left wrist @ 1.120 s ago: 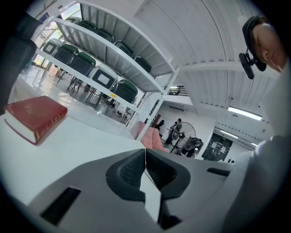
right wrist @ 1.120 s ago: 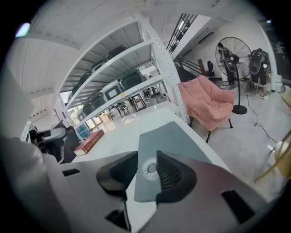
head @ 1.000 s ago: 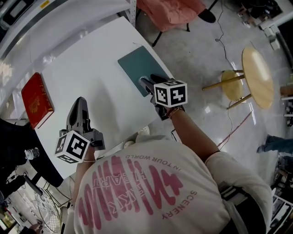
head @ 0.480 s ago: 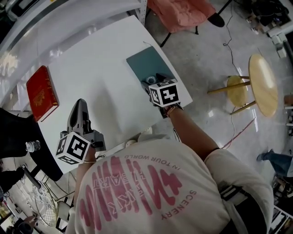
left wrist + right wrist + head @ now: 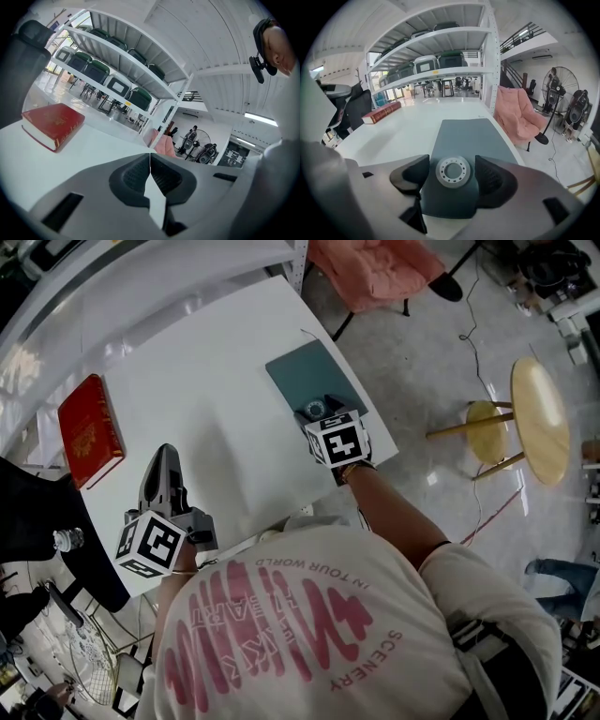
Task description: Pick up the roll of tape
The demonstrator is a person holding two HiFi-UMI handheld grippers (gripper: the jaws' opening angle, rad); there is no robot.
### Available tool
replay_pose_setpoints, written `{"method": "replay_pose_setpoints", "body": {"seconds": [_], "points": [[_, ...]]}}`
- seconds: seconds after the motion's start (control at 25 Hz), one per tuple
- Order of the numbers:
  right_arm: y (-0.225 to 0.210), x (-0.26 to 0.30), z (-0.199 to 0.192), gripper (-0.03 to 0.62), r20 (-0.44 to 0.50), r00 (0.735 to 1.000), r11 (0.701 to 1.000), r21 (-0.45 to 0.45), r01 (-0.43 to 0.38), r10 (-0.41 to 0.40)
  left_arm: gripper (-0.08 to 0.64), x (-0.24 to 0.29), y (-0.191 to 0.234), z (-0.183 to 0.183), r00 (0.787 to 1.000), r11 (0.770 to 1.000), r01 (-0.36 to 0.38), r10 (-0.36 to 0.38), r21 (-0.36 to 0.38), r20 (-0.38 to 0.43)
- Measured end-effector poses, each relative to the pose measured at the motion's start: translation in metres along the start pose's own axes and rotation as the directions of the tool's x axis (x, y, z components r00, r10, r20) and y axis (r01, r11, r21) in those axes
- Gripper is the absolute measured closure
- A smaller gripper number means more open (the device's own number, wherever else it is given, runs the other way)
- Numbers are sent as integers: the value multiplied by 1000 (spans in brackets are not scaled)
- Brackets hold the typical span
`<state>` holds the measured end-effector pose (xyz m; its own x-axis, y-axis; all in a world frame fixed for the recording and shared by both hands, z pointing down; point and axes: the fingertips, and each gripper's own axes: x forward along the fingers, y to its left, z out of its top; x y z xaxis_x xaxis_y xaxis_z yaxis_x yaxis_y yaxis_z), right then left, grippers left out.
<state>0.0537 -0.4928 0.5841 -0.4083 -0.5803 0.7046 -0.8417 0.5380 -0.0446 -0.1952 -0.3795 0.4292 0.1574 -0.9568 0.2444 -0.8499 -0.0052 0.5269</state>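
**Over the grey-green mat, the tape is bracketed**

On the white table, the grey-green mat is seen near the right-hand edge, and a red book lies well apart at the far left. The left gripper is held out over bare table, its jaws clenched together on nothing.

The right gripper has been brought down over the mat and turned since a second ago, and its jaws have just been spread wide. The roll of tape is now framed between them, lying flat on the mat's near end. A pad stands on either side, and neither is pressed against it, so nothing is gripped yet.

The approach is judged done. What is called for next is a closing on the roll's outer wall, then a lift. With a skewed squeeze, the roll could be pushed along the mat.
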Motion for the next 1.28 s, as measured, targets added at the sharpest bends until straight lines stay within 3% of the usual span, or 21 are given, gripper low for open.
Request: {"method": "replay_pose_setpoints", "body": {"seconds": [0.48, 0.84, 1.28], "points": [[3, -3, -1, 282, -12, 1000, 1000, 2, 24, -24, 535, -7, -1, 4, 1000, 1000, 17, -17, -13, 11], [9, -7, -4, 355, -21, 999, 999, 8, 34, -34, 535, -19, 6, 5, 1000, 1000, 9, -8, -26, 19], [12, -7, -5, 367, -30, 999, 999, 9, 39, -38, 535, -24, 10, 7, 1000, 1000, 9, -9, -28, 22]]}}
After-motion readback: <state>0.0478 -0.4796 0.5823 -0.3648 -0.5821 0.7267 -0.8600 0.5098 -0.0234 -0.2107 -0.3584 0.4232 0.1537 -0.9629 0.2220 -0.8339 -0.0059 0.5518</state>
